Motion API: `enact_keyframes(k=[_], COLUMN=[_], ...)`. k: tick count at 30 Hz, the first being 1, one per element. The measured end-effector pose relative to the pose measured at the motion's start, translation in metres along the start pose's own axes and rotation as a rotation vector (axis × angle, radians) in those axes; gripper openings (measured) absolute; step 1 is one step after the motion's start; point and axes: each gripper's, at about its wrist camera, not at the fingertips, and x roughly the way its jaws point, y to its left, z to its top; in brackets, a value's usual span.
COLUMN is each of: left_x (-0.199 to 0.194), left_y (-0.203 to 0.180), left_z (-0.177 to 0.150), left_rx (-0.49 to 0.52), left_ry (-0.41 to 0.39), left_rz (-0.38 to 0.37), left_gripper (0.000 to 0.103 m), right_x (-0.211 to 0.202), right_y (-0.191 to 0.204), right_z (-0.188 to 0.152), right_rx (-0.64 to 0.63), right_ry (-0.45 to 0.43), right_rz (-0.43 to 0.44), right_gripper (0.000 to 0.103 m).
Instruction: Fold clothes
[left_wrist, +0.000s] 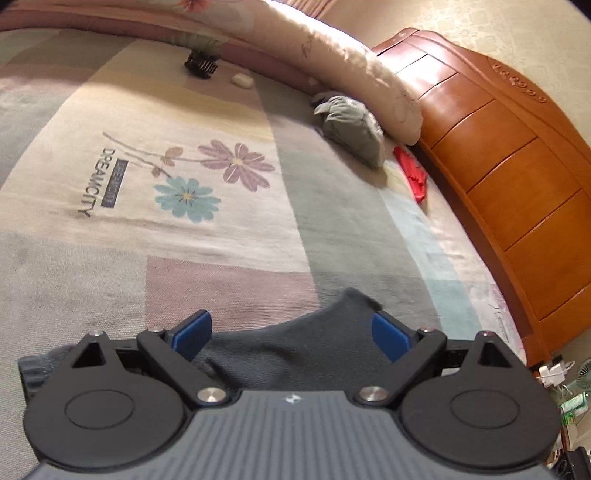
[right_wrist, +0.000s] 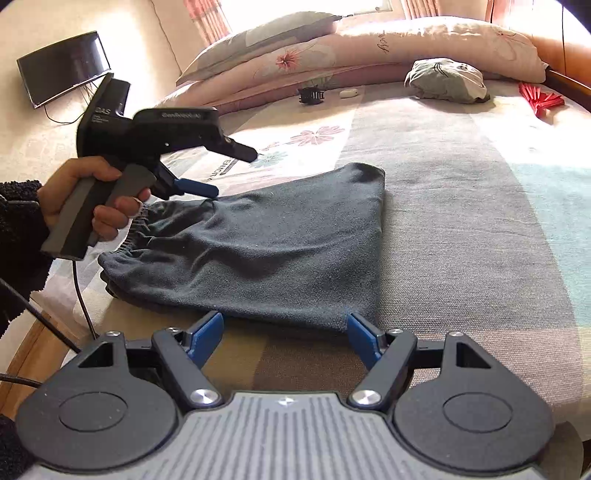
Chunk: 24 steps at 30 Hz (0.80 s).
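A dark grey garment (right_wrist: 266, 251) with an elastic waistband lies folded flat on the bed; it also shows in the left wrist view (left_wrist: 295, 350). My left gripper (left_wrist: 291, 332) is open, hovering over the garment's waistband end; in the right wrist view the left gripper (right_wrist: 225, 171) is held by a hand just above that end. My right gripper (right_wrist: 286, 330) is open and empty, its blue fingertips (right_wrist: 360, 330) just short of the garment's near edge.
The bedsheet (left_wrist: 221, 240) has a flower print. A crumpled grey-green cloth (right_wrist: 447, 79), red item (right_wrist: 543, 99), black comb (right_wrist: 312, 96), small white object (right_wrist: 349, 92) and pillows (right_wrist: 369, 48) lie at the far side. Wooden headboard (left_wrist: 498, 166). A TV (right_wrist: 64, 68) hangs on the wall.
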Motion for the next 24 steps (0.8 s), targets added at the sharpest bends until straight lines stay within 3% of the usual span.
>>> enact_keyframes(k=[5, 11, 15, 18, 22, 24], left_x=[-0.011, -0.013, -0.045, -0.057, -0.037, -0.024], left_y=[-0.007, 0.012, 0.016, 0.021, 0.042, 0.053], left_z=[-0.034, -0.083, -0.079, -0.062, -0.042, -0.037], left_rx=[0.040, 0.058, 0.065, 0.067, -0.014, -0.017], left_ry=[0.078, 0.198, 0.170, 0.078, 0.047, 0.033], left_rz=[-0.066, -0.008, -0.008, -0.008, -0.033, 0.001], left_gripper=[0.095, 0.094, 0.095, 0.095, 0.095, 0.095], right_x=[0.004, 0.002, 0.000, 0.005, 0.021, 0.035], right_y=[0.015, 0.030, 0.030, 0.037, 0.061, 0.072], right_z=[-0.001, 0.000, 0.001, 0.012, 0.032, 0.040], right_rx=[-0.017, -0.056, -0.056, -0.088, -0.166, -0.194], right_ry=[0.014, 0.018, 0.022, 0.011, -0.009, -0.008], right_rz=[0.000, -0.010, -0.024, 0.002, 0.089, 0.130], right_gripper=[0.078, 0.078, 0.079, 0.079, 0.081, 0.081])
